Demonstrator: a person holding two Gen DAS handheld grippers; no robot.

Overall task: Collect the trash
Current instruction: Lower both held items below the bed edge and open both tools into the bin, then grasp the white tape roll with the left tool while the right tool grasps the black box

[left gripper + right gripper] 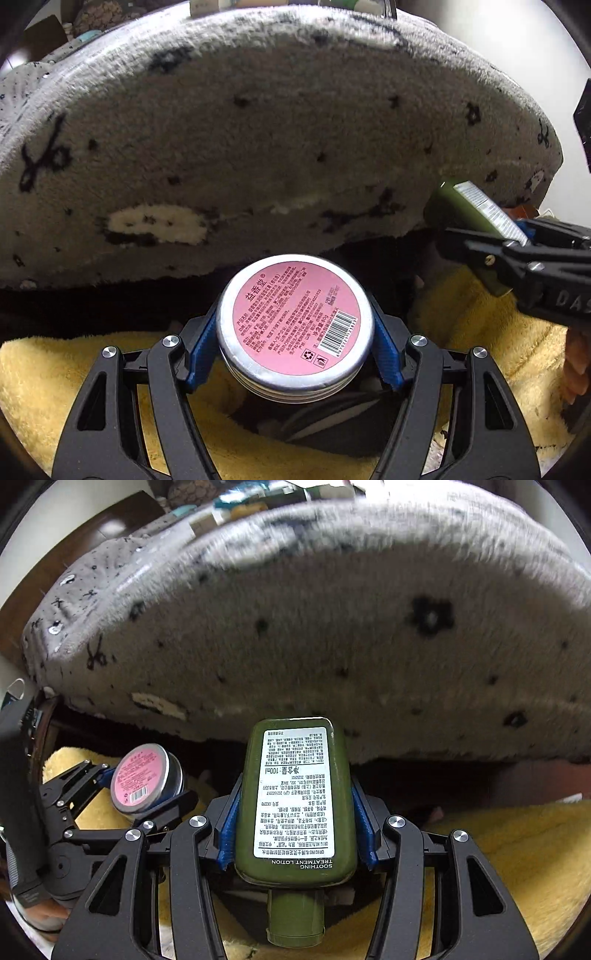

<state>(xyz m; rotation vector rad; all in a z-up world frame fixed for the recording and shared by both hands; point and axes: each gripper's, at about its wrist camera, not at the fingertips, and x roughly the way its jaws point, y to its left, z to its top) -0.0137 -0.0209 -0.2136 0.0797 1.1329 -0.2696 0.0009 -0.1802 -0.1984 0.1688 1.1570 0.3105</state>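
Observation:
A round silver tin with a pink label (pixel 295 325) sits between the blue pads of my left gripper (pixel 295 350), which is shut on its sides. The same tin (pixel 142 777) shows at the left of the right wrist view, with the left gripper (pixel 140 794) around it. A dark green lotion bottle with a white label (pixel 297 797) is clamped cap-toward-camera in my right gripper (pixel 297 819). That bottle (pixel 469 214) and the right gripper (pixel 513 240) appear at the right edge of the left wrist view.
A grey fluffy blanket with black flower marks (pixel 277 129) fills the upper half of both views and overhangs a dark gap. Yellow plush fabric (pixel 40 376) lies below both grippers. A hand (pixel 576 369) shows at the right edge. Clutter lies beyond the blanket (pixel 240 506).

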